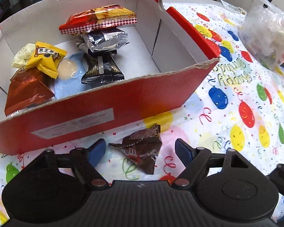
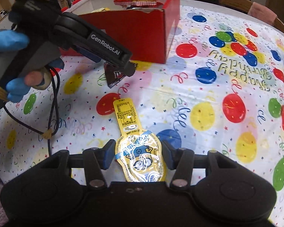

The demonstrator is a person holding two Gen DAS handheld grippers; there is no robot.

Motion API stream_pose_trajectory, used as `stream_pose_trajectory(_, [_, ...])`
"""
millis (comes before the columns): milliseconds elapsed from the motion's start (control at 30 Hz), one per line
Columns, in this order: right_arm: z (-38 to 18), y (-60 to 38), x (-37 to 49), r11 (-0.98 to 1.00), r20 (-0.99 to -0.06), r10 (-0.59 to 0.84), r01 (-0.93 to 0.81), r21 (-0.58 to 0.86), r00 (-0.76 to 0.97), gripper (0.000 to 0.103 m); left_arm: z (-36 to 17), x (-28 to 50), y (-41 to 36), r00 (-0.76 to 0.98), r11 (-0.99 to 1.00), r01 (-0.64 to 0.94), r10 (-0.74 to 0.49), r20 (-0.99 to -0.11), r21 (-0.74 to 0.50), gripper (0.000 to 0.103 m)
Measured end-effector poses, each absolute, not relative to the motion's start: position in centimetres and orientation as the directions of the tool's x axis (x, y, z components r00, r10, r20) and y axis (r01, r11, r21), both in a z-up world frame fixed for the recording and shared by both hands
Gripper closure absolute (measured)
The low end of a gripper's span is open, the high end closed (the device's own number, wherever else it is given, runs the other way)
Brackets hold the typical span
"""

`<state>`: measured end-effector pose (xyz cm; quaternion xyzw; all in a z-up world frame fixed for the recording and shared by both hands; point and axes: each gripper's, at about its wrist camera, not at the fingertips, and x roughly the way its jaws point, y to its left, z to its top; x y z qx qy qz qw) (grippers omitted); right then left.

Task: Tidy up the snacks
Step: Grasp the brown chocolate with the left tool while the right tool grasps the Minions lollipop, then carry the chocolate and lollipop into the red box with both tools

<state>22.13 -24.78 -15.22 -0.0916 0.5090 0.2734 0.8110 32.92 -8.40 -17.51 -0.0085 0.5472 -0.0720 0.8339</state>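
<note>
A red cardboard box (image 1: 104,102) with a white inside holds several wrapped snacks, among them a red-and-gold packet (image 1: 100,19) and a yellow one (image 1: 47,58). In front of the box a dark brown wrapped snack (image 1: 140,149) lies on the tablecloth. My left gripper (image 1: 140,145) stands open around it, with a gap on each side. The right wrist view shows that gripper (image 2: 123,64) from the side, held by a blue-gloved hand (image 2: 9,39). My right gripper (image 2: 138,147) is shut on a yellow pouch snack (image 2: 140,157) whose long tab points toward the box (image 2: 145,34).
A balloon-print birthday tablecloth (image 1: 236,94) covers the round table. A clear plastic bag (image 1: 268,32) with contents sits at the far right. A black cable (image 2: 53,113) trails over the table's left side. Wooden chairs (image 2: 234,1) stand behind the table.
</note>
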Motion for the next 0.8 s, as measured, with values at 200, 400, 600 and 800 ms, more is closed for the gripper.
stream_pose_trajectory(200, [-15.2, -25.3, 22.2, 0.844, -0.874, 0.347, -0.52, 0.133, 0.341, 0.052, -18.1, 33.5, -8.1, 0.37, 0.993, 0.09, -0.107, -0.923, -0.079, 0.046])
stream_pose_trajectory(400, [-14.9, -25.1, 22.2, 0.852, -0.871, 0.343, -0.507, 0.131, 0.352, 0.052, -18.0, 33.3, -7.9, 0.369, 0.993, 0.085, -0.104, -0.924, -0.078, 0.052])
stream_pose_trajectory(600, [-14.2, -25.5, 22.4, 0.867, -0.86, 0.348, -0.478, 0.142, 0.374, 0.052, -17.8, 32.5, -7.0, 0.369, 0.993, 0.079, -0.112, -0.922, -0.089, 0.055])
stream_pose_trajectory(800, [-13.0, -26.2, 22.3, 0.889, -0.844, 0.352, -0.426, 0.167, 0.404, 0.052, -16.8, 30.8, -5.8, 0.379, 0.99, 0.067, -0.137, -0.915, -0.12, 0.055])
